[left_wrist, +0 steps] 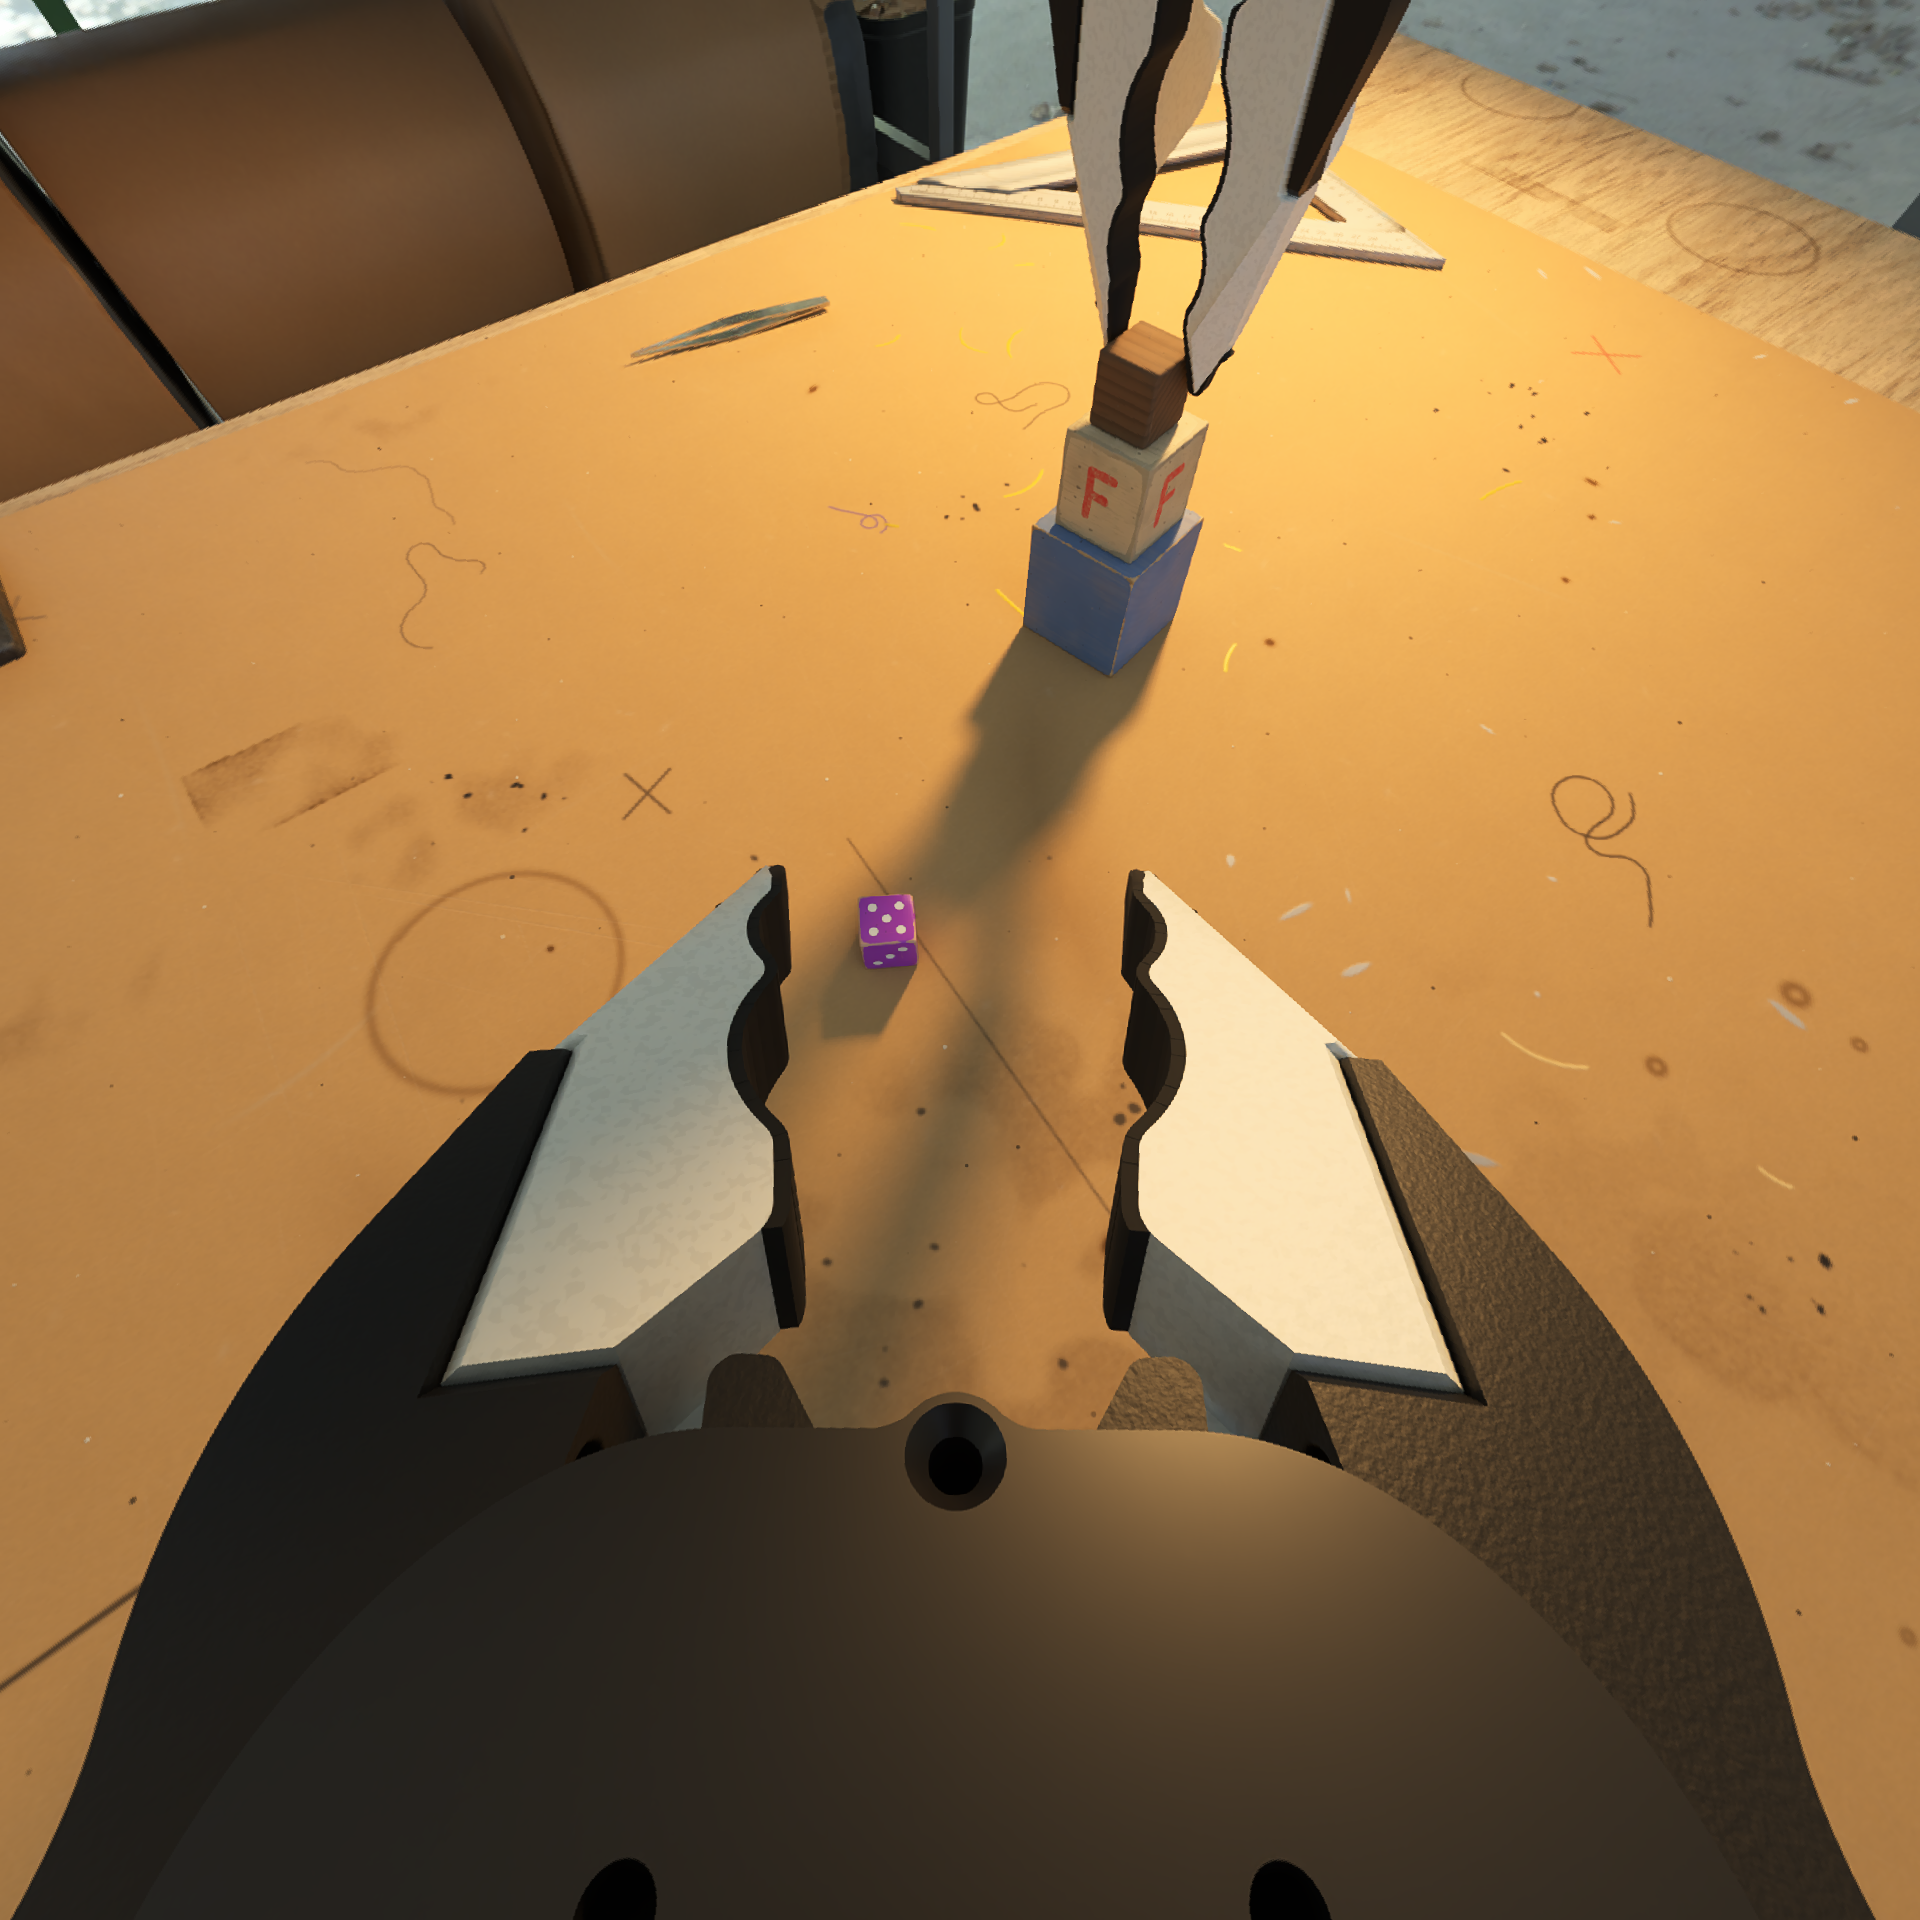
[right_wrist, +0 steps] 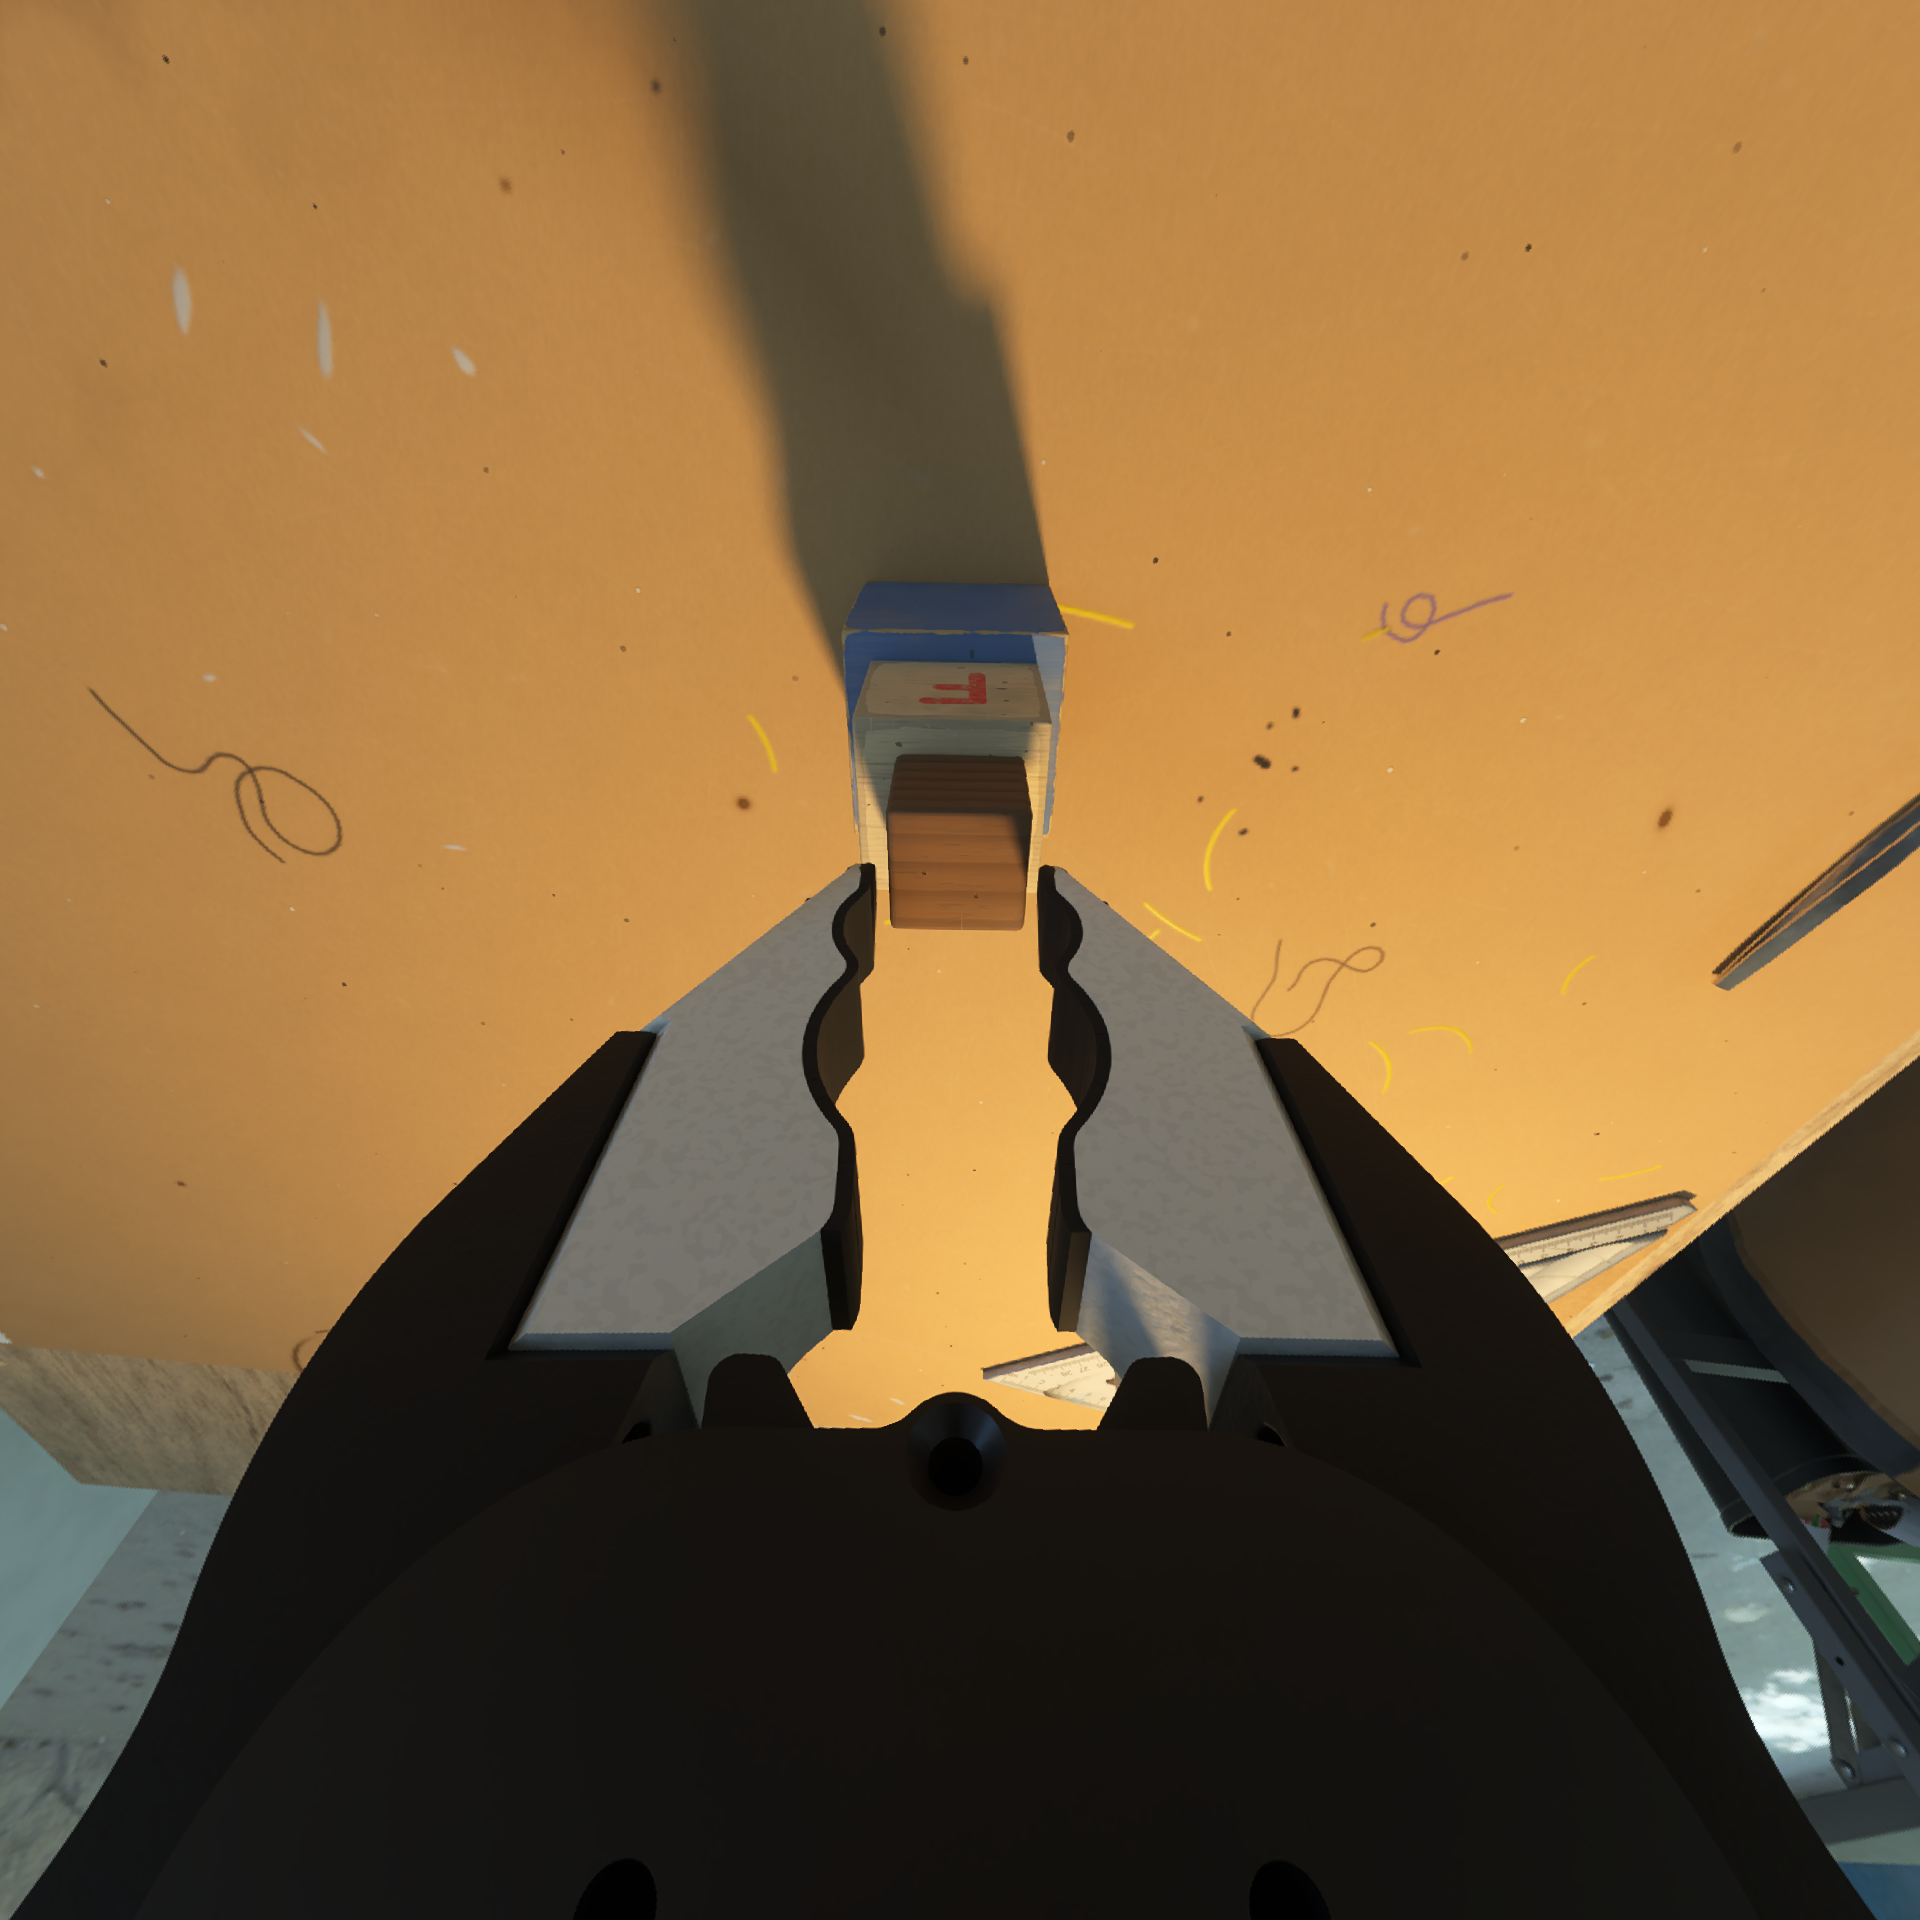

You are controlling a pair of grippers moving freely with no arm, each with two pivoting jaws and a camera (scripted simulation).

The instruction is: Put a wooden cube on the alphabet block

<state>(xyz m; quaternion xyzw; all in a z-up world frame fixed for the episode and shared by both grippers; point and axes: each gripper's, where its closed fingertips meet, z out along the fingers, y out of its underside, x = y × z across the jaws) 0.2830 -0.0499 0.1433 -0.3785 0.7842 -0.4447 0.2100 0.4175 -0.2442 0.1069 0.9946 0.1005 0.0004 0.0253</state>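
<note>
A small brown wooden cube (left_wrist: 1140, 384) sits on top of the pale alphabet block (left_wrist: 1127, 494), which stands on a blue cube (left_wrist: 1107, 603) on the orange table. My right gripper (left_wrist: 1158, 358) comes down from above, its fingertips on either side of the wooden cube. In the right wrist view the gripper (right_wrist: 954, 878) is narrowly open. A thin gap shows on each side of the wooden cube (right_wrist: 956, 852), above the alphabet block (right_wrist: 951, 696) and blue cube (right_wrist: 954, 608). My left gripper (left_wrist: 956, 894) is wide open and empty, low over the table.
A purple die (left_wrist: 888, 930) lies just ahead of my left fingertips. Tweezers (left_wrist: 732, 324) and a triangle ruler (left_wrist: 1371, 234) lie at the far side; both also show in the right wrist view, tweezers (right_wrist: 1818, 894) and ruler (right_wrist: 1590, 1242). Brown curved seats (left_wrist: 312, 208) stand beyond the table edge.
</note>
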